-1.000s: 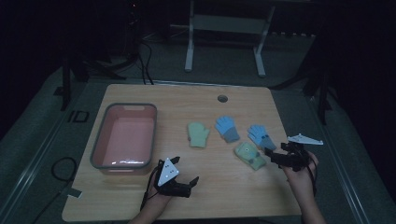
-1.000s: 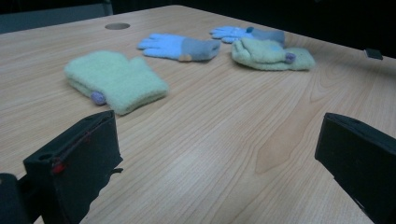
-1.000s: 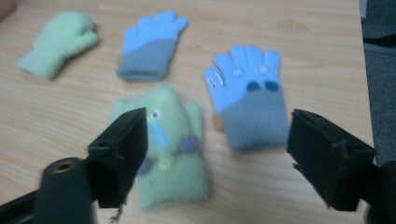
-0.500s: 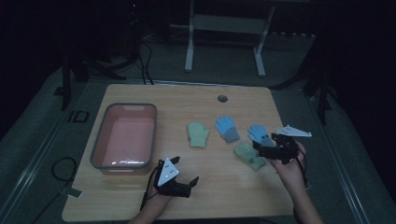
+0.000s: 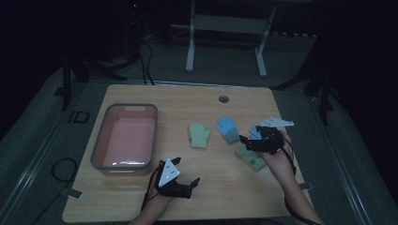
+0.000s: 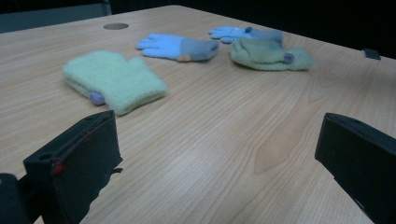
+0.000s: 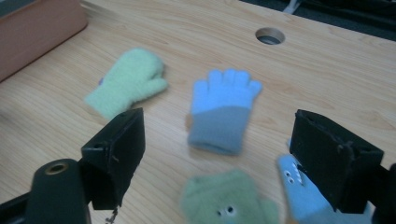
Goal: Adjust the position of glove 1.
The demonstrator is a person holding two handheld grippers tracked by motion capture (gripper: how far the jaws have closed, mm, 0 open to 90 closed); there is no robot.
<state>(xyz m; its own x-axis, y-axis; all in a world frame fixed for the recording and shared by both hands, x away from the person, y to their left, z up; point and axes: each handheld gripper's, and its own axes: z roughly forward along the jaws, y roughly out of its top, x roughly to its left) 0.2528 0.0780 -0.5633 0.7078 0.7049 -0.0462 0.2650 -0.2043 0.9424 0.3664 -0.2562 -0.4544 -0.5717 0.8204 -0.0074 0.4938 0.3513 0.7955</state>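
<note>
So over on the far left of the table point(image 5: 141, 96) there's a pink tub point(image 5: 124, 136), sitting just up and to the left of the left gripper point(image 5: 190, 183). That gripper is parked near the front edge with its jaws spread wide and nothing between them, only bare wood in its own view. Ahead of it, a bit to the left in the left gripper view, lies a fuzzy green mitten point(image 6: 114, 79), flat on the table and well clear of the jaws.

Moving right, a blue glove point(image 7: 222, 109) with a grey cuff lies flat with its fingers pointing away, and it sits straight ahead of the right gripper point(image 5: 248, 140), framed between the two jaws in the right gripper view but farther out than their tips. That gripper's jaws have just been closing a little, yet they stand wide apart and grip nothing. Right below it is a second green mitten point(image 7: 224, 200), and a second blue glove point(image 7: 294, 186) lies partly hidden behind its right jaw. Whether the jaw touches it is hard to tell.
</note>
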